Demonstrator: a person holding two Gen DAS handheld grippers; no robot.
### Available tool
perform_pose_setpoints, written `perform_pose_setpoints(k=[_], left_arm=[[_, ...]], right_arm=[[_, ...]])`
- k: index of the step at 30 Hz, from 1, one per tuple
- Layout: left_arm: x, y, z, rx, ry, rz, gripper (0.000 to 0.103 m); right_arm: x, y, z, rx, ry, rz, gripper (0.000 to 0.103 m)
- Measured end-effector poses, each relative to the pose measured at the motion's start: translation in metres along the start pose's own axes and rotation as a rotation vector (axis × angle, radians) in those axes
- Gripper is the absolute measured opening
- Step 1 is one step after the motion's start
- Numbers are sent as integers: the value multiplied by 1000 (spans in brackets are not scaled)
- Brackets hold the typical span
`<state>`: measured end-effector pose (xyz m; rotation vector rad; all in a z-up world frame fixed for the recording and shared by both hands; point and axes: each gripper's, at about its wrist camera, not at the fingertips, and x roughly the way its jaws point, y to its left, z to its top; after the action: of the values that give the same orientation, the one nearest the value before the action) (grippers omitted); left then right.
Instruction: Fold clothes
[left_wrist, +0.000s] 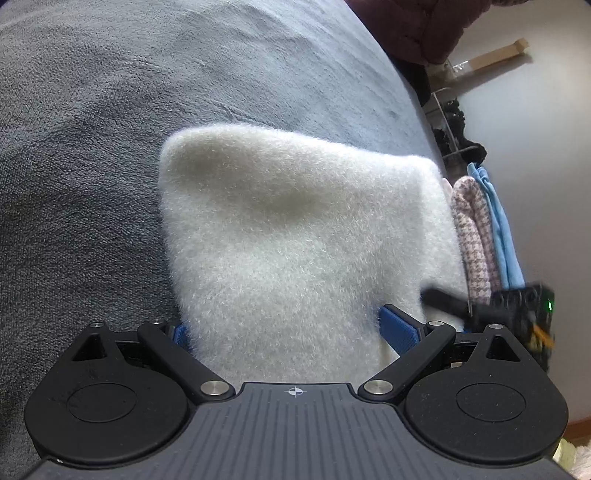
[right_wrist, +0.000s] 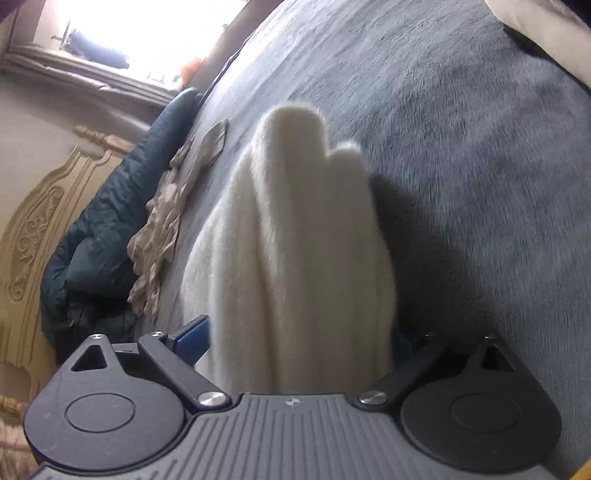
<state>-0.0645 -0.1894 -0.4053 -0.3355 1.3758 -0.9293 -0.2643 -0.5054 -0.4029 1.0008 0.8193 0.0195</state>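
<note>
A: Left wrist: your left gripper (left_wrist: 291, 332) is closed onto the white fuzzy garment (left_wrist: 295, 236), hanging above the grey blanket (left_wrist: 92, 147).

B: Risk?

A: Slick pile could slide free (grip looks shallow).

B: Right wrist?

A: Your right gripper (right_wrist: 301, 341) pinches bunched folds (right_wrist: 303, 240); uneven pull skews the fold.

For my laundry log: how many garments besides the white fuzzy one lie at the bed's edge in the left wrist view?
2: a pink houndstooth garment beside the white one, then a light blue garment beyond it. More may be hidden.
</note>
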Motion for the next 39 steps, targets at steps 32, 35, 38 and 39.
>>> perform_pose_setpoints(k=[32, 35, 38, 39], left_arm=[[-35, -89, 6, 42, 24, 129, 77], [-47, -104, 10, 49, 25, 122, 77], [-60, -123, 15, 57, 27, 105, 77], [-64, -129, 16, 60, 29, 94, 77]], right_arm=[[-36, 85, -1, -82, 76, -175, 59], [-47, 101, 0, -77, 63, -178, 59], [-65, 118, 1, -71, 38, -181, 59], [-72, 125, 1, -68, 28, -184, 59]])
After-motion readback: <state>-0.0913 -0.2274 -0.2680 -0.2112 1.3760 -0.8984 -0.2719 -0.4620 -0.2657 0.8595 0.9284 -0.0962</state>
